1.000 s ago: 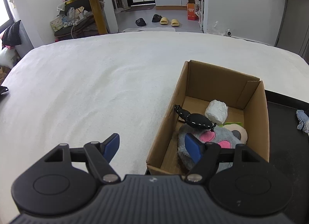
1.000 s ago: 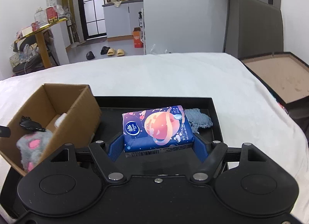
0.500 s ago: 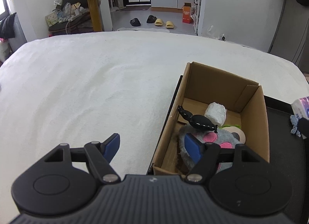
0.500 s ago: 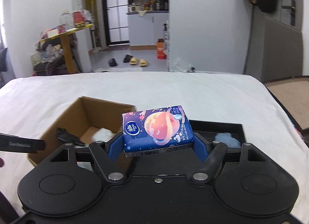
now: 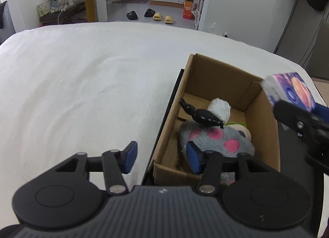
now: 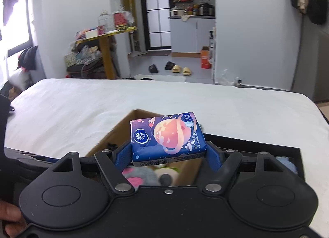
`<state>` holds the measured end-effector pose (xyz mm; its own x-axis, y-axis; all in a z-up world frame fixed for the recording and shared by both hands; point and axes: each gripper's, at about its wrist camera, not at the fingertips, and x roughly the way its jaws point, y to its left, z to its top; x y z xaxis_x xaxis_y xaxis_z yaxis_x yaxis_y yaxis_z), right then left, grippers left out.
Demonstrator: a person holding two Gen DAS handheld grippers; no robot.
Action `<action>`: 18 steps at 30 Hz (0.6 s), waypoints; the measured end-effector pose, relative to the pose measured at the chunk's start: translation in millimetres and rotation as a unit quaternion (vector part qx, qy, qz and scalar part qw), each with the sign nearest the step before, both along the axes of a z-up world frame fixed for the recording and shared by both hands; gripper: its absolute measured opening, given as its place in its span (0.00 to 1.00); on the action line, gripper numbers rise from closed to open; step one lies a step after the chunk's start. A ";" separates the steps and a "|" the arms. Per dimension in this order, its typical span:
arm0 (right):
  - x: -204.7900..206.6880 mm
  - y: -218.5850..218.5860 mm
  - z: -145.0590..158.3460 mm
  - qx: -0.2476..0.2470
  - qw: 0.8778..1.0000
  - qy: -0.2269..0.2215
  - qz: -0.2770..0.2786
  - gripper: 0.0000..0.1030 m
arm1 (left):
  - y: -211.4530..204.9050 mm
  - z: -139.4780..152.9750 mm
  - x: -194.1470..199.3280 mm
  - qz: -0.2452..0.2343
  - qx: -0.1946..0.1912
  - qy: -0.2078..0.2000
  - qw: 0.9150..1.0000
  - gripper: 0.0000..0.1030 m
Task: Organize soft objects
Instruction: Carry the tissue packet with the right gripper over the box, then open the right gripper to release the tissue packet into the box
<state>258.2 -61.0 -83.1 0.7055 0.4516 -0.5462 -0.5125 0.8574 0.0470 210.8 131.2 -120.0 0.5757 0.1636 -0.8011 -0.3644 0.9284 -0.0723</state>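
One tissue pack (image 6: 167,137) clamped between right gripper (image 6: 168,155) fingers, above one cardboard box (image 5: 218,77). Left gripper (image 5: 162,155) closing on nothing, box's left wall between its fingers; one plush toy (image 5: 216,139) by the right finger.

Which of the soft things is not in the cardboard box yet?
The blue tissue pack, clamped in the right tool above the box. The grey plush toy and white roll already lie inside.
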 end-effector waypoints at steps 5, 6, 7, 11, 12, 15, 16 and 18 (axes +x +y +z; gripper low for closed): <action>2.3 17.4 -2.2 -0.010 1.000 0.009 0.009 0.71 | 2.7 -7.7 -3.8 -0.011 -0.009 -0.003 1.000 0.31; 1.7 19.2 -3.2 -0.011 1.000 0.010 0.011 0.71 | 3.6 -7.9 -3.8 -0.011 -0.011 -0.004 1.000 0.30; 1.8 22.5 -3.4 -0.013 1.000 0.010 0.013 0.71 | 4.5 -8.0 -3.6 -0.011 -0.012 -0.004 1.000 0.27; 1.1 37.9 -4.8 -0.013 0.999 0.016 0.034 0.73 | 6.7 -6.6 -3.3 -0.005 -0.018 -0.005 1.000 0.26; 0.6 41.6 -5.2 -0.015 0.999 0.014 0.037 0.73 | 7.2 -6.6 -3.6 -0.006 -0.018 -0.005 1.000 0.26; 0.9 46.9 -7.2 -0.016 0.999 0.018 0.041 0.75 | 9.8 -6.8 -3.7 -0.004 -0.020 -0.006 1.000 0.26; 0.4 46.9 -8.3 -0.014 0.999 0.022 0.041 0.75 | 10.3 -6.7 -2.4 -0.002 -0.021 -0.006 1.000 0.26; -1.5 44.9 -10.2 -0.014 0.999 0.025 0.041 0.75 | 10.0 -6.6 -1.6 -0.001 -0.015 -0.006 1.000 0.26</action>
<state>256.7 -16.1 -93.3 0.6384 0.4914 -0.5924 -0.5787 0.8139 0.0514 209.2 141.2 -126.6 0.5854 0.1379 -0.7989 -0.3612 0.9266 -0.1048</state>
